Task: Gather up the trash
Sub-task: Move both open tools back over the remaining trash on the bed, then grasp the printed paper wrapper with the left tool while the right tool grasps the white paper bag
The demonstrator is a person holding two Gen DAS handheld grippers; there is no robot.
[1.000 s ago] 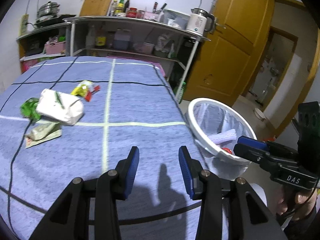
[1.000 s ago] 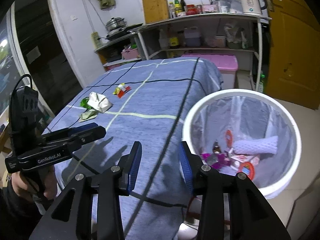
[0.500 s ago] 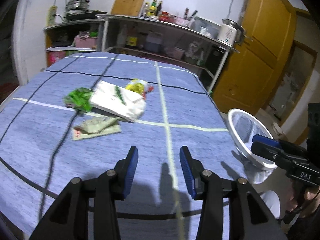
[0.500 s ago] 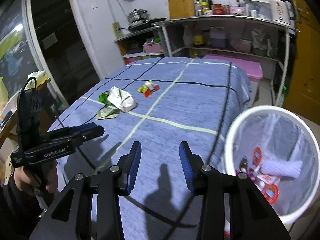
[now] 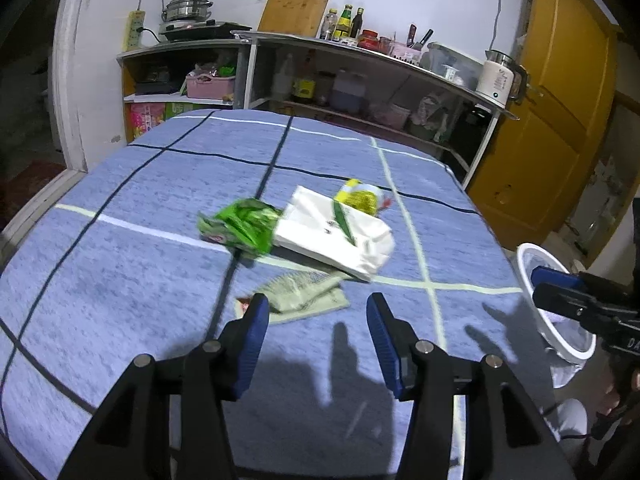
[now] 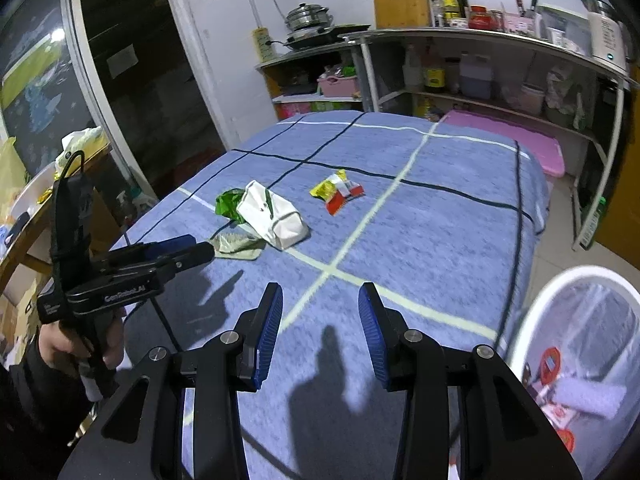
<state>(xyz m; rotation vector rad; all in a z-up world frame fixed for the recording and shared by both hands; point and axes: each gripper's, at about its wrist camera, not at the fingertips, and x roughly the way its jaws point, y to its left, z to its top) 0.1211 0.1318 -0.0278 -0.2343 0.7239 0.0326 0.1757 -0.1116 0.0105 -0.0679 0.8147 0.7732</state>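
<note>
Several pieces of trash lie on the blue cloth: a white paper bag (image 5: 340, 232), a green wrapper (image 5: 240, 226), a pale flat wrapper (image 5: 304, 296) and a yellow-red wrapper (image 5: 360, 198). They also show in the right wrist view: the white bag (image 6: 272, 216), the green wrapper (image 6: 228, 204), the pale wrapper (image 6: 236, 245), the yellow-red wrapper (image 6: 338, 192). My left gripper (image 5: 316, 344) is open and empty, just short of the pale wrapper. My right gripper (image 6: 320, 332) is open and empty above the table's near edge. A white bin (image 6: 532, 320) holding trash stands at the right.
The table (image 5: 120, 280) wears a blue cloth with dark and pale lines. Shelves (image 5: 360, 92) with bottles and pots stand behind it. A yellow door (image 5: 552, 120) is at the right. The bin rim (image 5: 524, 264) shows beside the table's right edge.
My left gripper has swung left from the bin toward the trash pile, now close to the pale wrapper. My right gripper has turned away from the bin to face the table.
</note>
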